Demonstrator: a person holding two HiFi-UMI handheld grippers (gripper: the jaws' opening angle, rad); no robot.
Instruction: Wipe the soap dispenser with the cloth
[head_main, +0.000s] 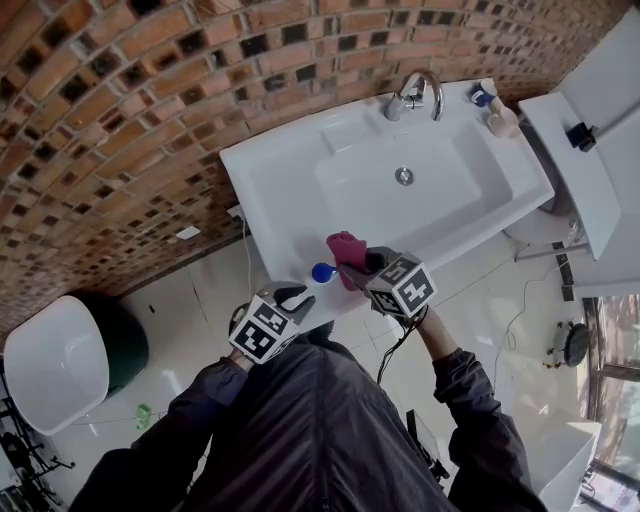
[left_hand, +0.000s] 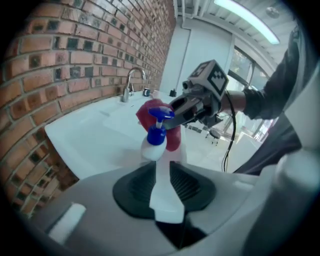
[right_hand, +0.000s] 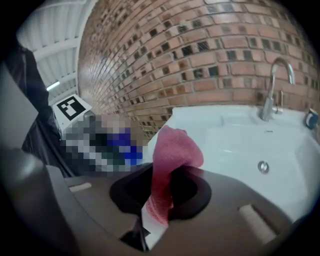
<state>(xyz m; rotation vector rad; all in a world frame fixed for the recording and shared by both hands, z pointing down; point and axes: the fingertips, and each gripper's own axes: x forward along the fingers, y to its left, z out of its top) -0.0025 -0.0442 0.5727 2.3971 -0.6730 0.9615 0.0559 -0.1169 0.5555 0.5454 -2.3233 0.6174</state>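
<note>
Clamped shut in my left gripper, the white plastic soap dispenser with a blue pump hangs over the white ceramic sink's front edge. My right gripper pinches the pink cloth at its pump. Wiping is under way, I judge; next, rub down the body.

Head view looks steeply down over sink; both gripper views sit low at near edge, facing far faucet.

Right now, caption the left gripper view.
Left gripper holds a blue-topped soap dispenser; right gripper holds a pink cloth behind it.

A white washbasin bears a chrome tap and a small bottle beside it.
</note>
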